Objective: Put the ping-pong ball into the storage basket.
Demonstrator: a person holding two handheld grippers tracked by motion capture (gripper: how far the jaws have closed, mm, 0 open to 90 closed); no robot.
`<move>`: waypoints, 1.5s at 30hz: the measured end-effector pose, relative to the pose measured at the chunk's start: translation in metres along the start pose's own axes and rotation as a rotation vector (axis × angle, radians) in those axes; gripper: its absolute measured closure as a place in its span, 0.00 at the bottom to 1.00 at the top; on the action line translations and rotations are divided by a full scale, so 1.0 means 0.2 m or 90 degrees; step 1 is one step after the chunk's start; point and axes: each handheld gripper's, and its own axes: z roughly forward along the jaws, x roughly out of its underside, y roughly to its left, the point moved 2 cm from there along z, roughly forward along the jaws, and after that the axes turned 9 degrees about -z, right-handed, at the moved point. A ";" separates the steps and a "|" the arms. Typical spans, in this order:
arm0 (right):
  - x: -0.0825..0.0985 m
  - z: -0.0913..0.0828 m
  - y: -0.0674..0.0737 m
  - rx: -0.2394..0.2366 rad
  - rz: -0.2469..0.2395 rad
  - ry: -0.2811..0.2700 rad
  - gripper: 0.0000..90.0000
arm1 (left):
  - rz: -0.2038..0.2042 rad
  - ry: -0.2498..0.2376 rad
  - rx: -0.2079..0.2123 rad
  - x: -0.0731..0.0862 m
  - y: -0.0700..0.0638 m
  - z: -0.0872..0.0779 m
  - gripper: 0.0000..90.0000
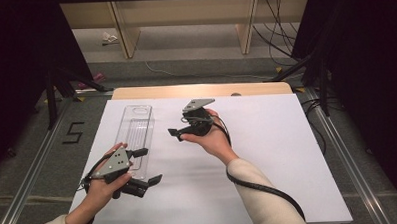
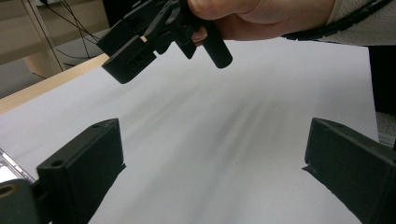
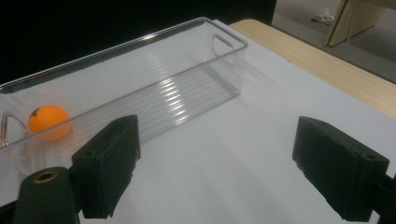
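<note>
Around me the room is dark at both sides, with a wooden frame (image 1: 128, 29) and loose cables (image 1: 276, 34) on the grey floor (image 1: 194, 49) at the far end, and under me a white table (image 1: 268, 154) with a bare wood strip along its far edge. On its left half lies a long clear bin (image 1: 137, 125), running near to far, and at one end of it, by a handle, sits a small orange (image 3: 48, 121). My left gripper (image 1: 147, 166) hangs over the near left beside the bin's near end, jaws spread wide on nothing, while my right gripper (image 1: 176, 134) hovers mid-table just right of the bin, its jaws released and empty, with only bare sheet between them and the bin's wall.
</note>
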 end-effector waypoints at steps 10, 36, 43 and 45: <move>0.06 -0.10 -0.04 0.018 0.014 -0.005 0.18 | -0.001 0.001 0.000 0.00 0.00 0.00 0.04; 0.19 -0.30 -0.12 0.059 0.045 -0.007 0.18 | -0.004 0.003 -0.001 0.00 0.00 0.00 0.04; 0.22 -0.37 -0.14 0.072 0.059 -0.012 0.18 | -0.003 0.003 -0.002 0.00 0.00 0.00 0.04; 0.23 -0.39 -0.15 0.076 0.060 -0.011 0.18 | -0.003 0.003 -0.002 0.00 0.00 0.00 0.04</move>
